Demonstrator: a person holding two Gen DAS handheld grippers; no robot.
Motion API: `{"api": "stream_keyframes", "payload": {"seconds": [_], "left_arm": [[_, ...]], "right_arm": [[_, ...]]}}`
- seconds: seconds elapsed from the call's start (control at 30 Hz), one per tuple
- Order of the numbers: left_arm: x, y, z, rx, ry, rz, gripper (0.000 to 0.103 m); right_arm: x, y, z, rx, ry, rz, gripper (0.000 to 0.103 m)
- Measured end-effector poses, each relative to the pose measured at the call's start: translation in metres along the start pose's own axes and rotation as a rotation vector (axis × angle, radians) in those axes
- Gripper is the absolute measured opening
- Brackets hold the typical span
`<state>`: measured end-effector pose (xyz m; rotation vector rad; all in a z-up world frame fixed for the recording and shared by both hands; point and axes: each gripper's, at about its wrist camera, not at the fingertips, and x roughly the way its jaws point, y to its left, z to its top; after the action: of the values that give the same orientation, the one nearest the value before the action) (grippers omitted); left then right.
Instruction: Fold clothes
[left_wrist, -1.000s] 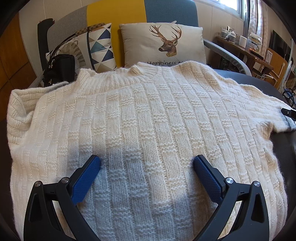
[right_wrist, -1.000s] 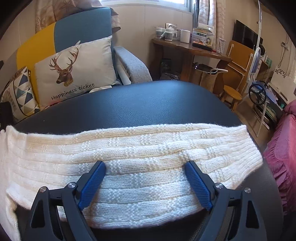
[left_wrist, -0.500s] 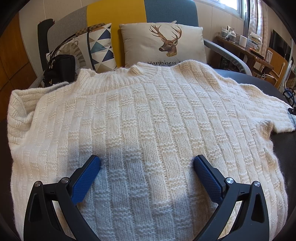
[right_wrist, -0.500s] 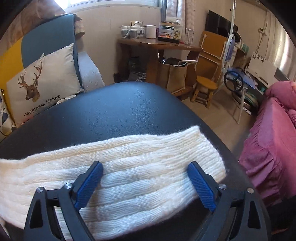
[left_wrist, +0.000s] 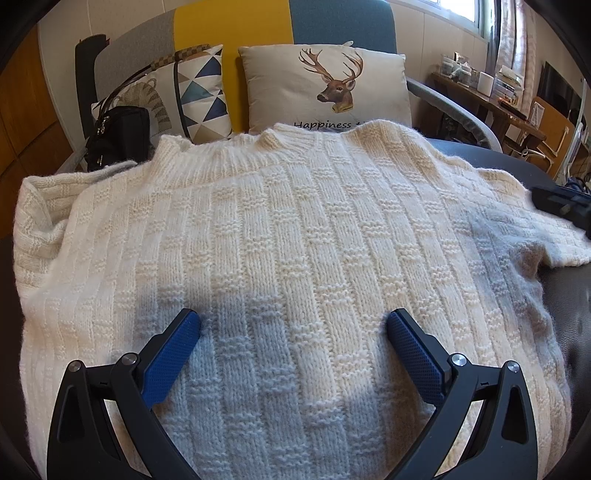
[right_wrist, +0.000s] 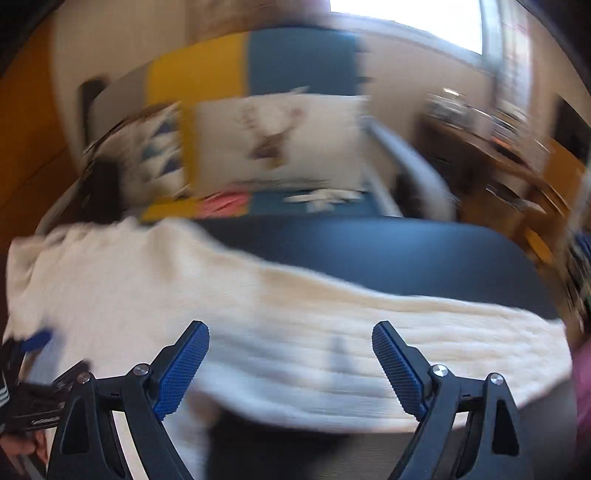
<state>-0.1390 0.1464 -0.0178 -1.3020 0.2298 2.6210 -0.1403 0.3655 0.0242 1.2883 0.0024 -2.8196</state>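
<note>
Here the left hand-held gripper (left_wrist: 293, 325) tilts downward over the cream sweater (left_wrist: 280, 236), released, its blue pads wide apart with only knit beneath. The right hand-held gripper (right_wrist: 290, 334), its view blurred, is closing slightly yet grips nothing, poised over the sleeve (right_wrist: 424, 332). The sweater lies spread on a dark surface (right_wrist: 388, 251), collar toward the deer cushion (left_wrist: 325, 92) on the sofa (left_wrist: 340, 22).

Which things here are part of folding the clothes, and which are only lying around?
Part of the job:
- sweater
- left gripper
- right gripper, jaws closing, nothing gripped

Lying about:
- deer cushion
- triangle cushion
- black bag
- side table
</note>
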Motion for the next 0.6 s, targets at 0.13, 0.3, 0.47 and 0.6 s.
{"api": "stream_keyframes", "payload": {"seconds": [0.13,0.3,0.47,0.6], "left_arm": [[-0.004,0.004,-0.002,-0.005,0.003,-0.009,0.103],[-0.013,0.012,-0.008,-0.019,0.004,0.004,0.103],[-0.034,0.042,-0.018,-0.071,-0.050,0.021,0.103],[-0.057,0.067,-0.033,-0.011,-0.132,0.113,0.103]], "right_arm": [[0.034,0.053,0.000,-0.093,0.054,0.061,0.092],[0.051,0.058,-0.012,-0.083,0.067,0.048,0.097],[0.054,0.041,-0.019,-0.049,0.047,0.052,0.098],[0.050,0.039,-0.014,-0.071,0.069,0.020,0.098]]}}
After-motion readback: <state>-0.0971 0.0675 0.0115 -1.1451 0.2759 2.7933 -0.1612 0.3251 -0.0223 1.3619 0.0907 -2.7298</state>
